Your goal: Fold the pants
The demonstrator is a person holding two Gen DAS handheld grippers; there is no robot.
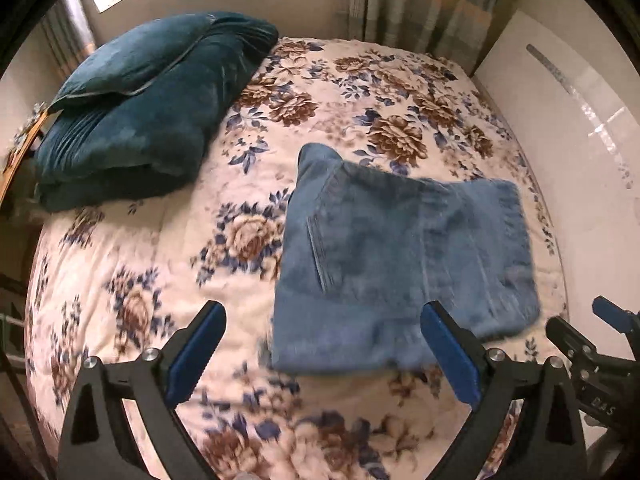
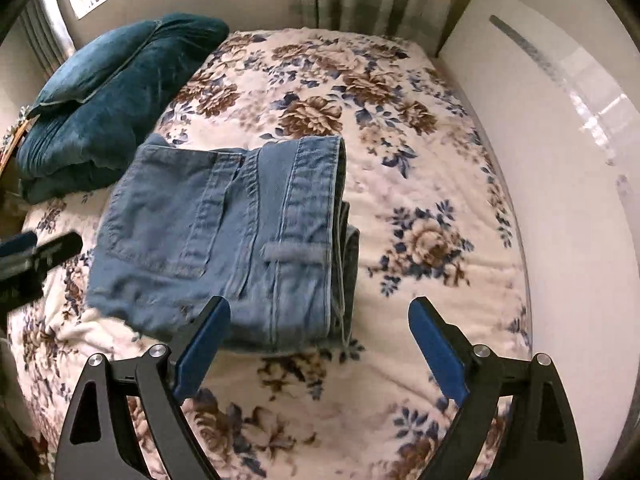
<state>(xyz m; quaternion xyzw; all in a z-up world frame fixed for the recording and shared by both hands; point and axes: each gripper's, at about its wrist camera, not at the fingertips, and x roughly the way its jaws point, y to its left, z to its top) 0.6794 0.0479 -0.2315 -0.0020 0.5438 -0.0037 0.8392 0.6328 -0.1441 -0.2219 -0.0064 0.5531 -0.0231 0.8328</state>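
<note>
The pants, blue denim jeans, lie folded into a compact, roughly square bundle on the bed, which is covered by a cream blanket printed with brown and blue flowers. In the left wrist view the bundle sits right of centre, a back pocket seam showing on its left half and a corner of cloth poking up at its far left. In the right wrist view the same bundle lies left of centre, with the waistband and a belt loop along its right edge, where several layers are stacked.

The left tongs hover above the near edge of the bundle with their blue-padded fingers spread wide apart, holding nothing; the right finger overlaps the near right part of the jeans in the view, but whether it touches the cloth cannot be told. The right tongs are likewise spread wide and empty, their left finger over the near edge of the bundle and the other over bare blanket to the right.

Each view catches the other tool at its edge: the right one at the far right, the left one at the far left.

A dark teal pillow rests on a folded teal quilt at the far left of the bed, well apart from the jeans. A striped curtain hangs behind the far end, and a glossy white panel runs along the right side.
</note>
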